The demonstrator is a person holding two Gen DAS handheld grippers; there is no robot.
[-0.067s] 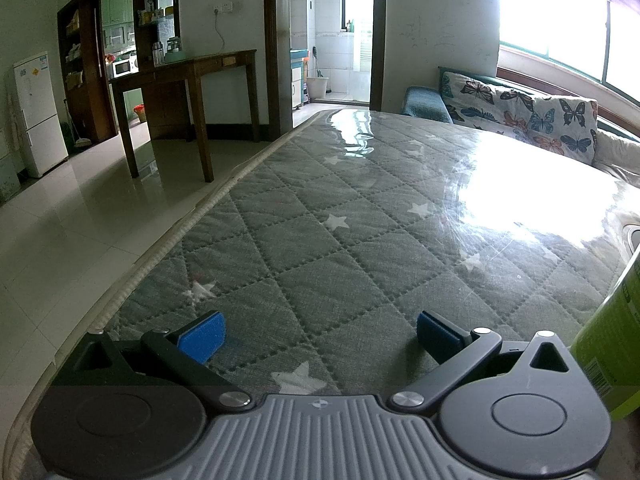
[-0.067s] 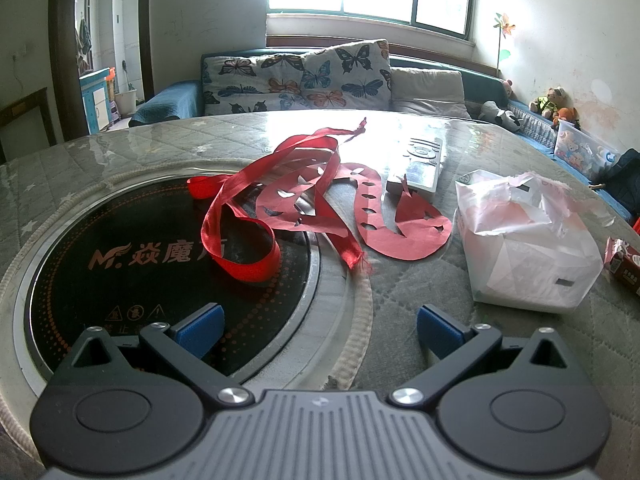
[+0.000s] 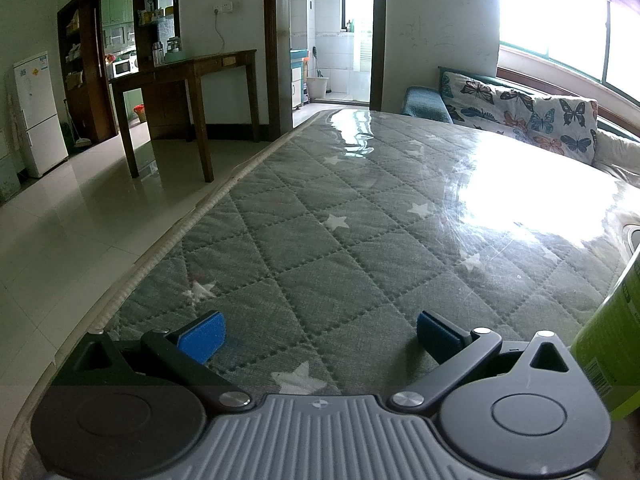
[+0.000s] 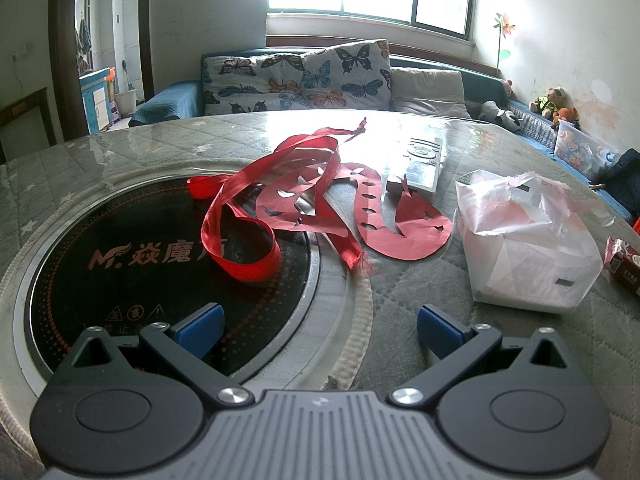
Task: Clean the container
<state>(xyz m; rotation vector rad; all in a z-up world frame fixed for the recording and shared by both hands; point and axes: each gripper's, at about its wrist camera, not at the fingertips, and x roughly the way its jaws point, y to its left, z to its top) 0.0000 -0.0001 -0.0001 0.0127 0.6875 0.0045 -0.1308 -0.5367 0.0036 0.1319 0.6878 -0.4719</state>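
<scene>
Hovering wide apart and empty, both the left gripper and right gripper are risking snagging the red ribbon; the green container, possibly, is barely showing.

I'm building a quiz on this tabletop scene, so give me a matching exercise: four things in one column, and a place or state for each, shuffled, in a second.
Things:
1. red ribbon
2. remote control
3. white plastic bag
4. green container

Places or states:
A. at the right edge of the left wrist view
B. partly lying on the black cooktop
C. crumpled, right of the red paper cutout
D. flat on the table, beyond the cutout

Pairs: 1-B, 2-D, 3-C, 4-A
</scene>
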